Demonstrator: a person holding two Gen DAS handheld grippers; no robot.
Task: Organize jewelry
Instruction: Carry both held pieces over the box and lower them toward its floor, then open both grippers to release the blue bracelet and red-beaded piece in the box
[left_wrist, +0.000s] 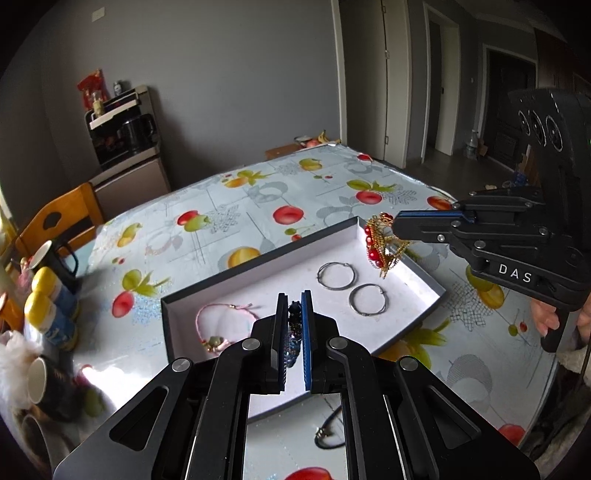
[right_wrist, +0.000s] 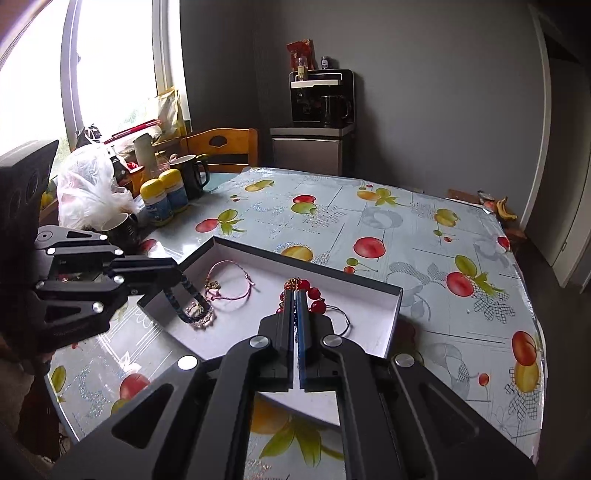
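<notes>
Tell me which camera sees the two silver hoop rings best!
The left wrist view. Both silver hoops lie whole and uncovered, side by side on the white floor of the tray. In the right wrist view, the right gripper, shut on the red bead jewelry, hides them; only a thin arc peeks out.

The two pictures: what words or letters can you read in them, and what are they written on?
"DAS": white letters on the black right gripper, seen from the left wrist.
Yellow-capped blue-and-white bottles: label print too blurred to read.
Black mug lying on its side: marks too small to read.
Nothing else readable.
</notes>
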